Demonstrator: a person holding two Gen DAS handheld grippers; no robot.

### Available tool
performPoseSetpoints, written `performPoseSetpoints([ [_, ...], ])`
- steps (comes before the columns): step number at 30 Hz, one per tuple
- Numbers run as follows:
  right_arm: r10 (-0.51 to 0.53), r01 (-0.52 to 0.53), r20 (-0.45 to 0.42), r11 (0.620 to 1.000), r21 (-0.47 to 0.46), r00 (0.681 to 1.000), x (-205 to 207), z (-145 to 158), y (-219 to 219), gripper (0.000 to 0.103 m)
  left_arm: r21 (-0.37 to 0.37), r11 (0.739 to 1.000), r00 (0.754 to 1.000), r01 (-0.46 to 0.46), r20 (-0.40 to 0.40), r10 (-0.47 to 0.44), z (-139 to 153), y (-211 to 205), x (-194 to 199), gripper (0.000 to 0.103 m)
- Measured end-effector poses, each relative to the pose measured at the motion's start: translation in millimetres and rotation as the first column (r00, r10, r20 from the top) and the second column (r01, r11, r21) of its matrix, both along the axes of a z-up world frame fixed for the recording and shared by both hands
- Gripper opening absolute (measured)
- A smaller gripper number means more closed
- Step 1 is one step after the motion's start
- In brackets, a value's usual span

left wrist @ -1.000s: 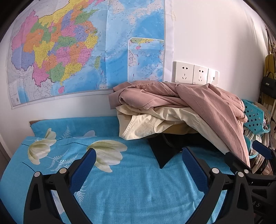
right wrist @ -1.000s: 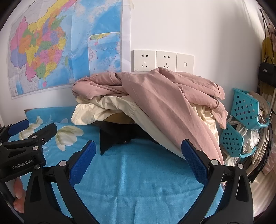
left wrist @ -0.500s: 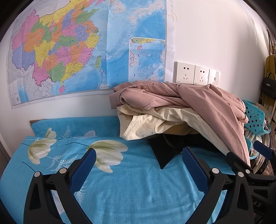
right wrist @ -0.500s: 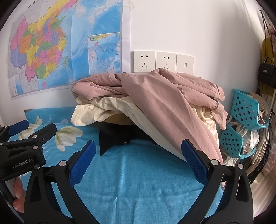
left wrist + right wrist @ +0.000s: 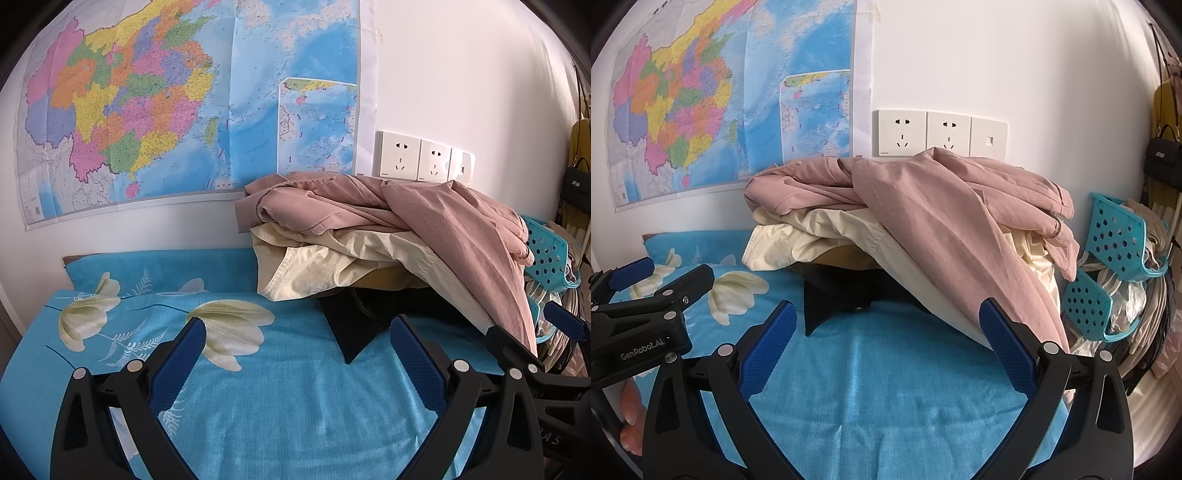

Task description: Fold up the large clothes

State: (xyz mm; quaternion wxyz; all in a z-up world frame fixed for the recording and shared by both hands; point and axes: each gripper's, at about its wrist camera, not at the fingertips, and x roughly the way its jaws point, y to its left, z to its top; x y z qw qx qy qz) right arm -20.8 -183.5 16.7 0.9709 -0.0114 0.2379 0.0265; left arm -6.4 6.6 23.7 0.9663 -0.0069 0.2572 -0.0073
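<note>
White wall (image 5: 1015, 66) with colored map (image 5: 155, 110) and triple socket panel (image 5: 942, 133), bed in blue floral sheet (image 5: 295, 406), teal perforated baskets (image 5: 1119, 236) at right.

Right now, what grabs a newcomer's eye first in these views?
The heap of clothes against the wall: a dusty-pink garment draped over a cream one, with a black piece underneath, all on the blue floral sheet. Behind it hangs a colourful wall map. Both claws, left and right, hover open.
</note>
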Motion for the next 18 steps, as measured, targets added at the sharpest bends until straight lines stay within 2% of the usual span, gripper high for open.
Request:
performPoseSetpoints([
  [18,0.006,-0.006,-0.001,1.000,-0.007,1.000,6.3,-1.5,2.3,0.098,-0.006,1.000,1.000,0.002,-0.009,-0.002,-2.6,0.6,10.7,0.097],
])
